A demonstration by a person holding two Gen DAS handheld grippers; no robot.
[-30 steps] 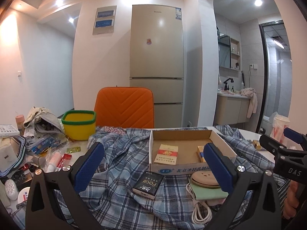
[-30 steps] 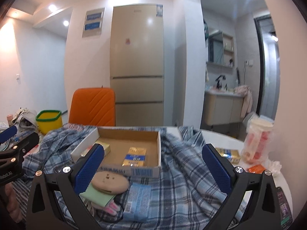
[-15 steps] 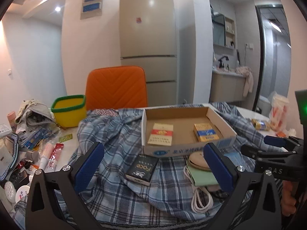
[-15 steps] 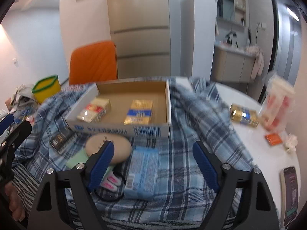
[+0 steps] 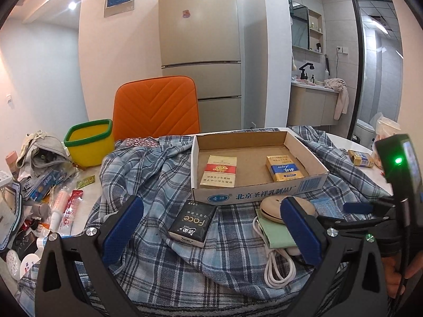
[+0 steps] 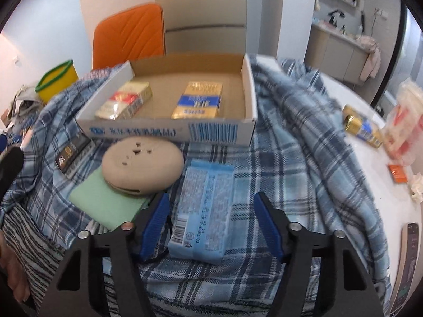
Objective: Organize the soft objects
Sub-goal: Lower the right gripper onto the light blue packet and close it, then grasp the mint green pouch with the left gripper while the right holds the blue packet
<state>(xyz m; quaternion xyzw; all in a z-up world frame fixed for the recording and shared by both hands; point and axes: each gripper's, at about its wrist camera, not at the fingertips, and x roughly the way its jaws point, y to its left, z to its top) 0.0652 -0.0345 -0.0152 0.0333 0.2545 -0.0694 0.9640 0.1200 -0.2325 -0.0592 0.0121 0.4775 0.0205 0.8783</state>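
Crinkly blue rectangular tissue pack (image 6: 205, 211)

A: What does the left gripper (image 5: 211, 233) look like?

B: A black angular frame with triangular cut-outs, silver screw heads at the joints, and two fingers (image 5: 122, 228) faced with ribbed blue pads.

A: And the right gripper (image 6: 208, 227)?

B: The same build. Seen from the left camera, it carries a black box-shaped unit (image 5: 404, 174) with a green light above the frame, and a black cable hangs below that unit.

A: Any clothing?

B: A black-and-white striped sleeve (image 6: 25, 235), left of the right gripper's frame.
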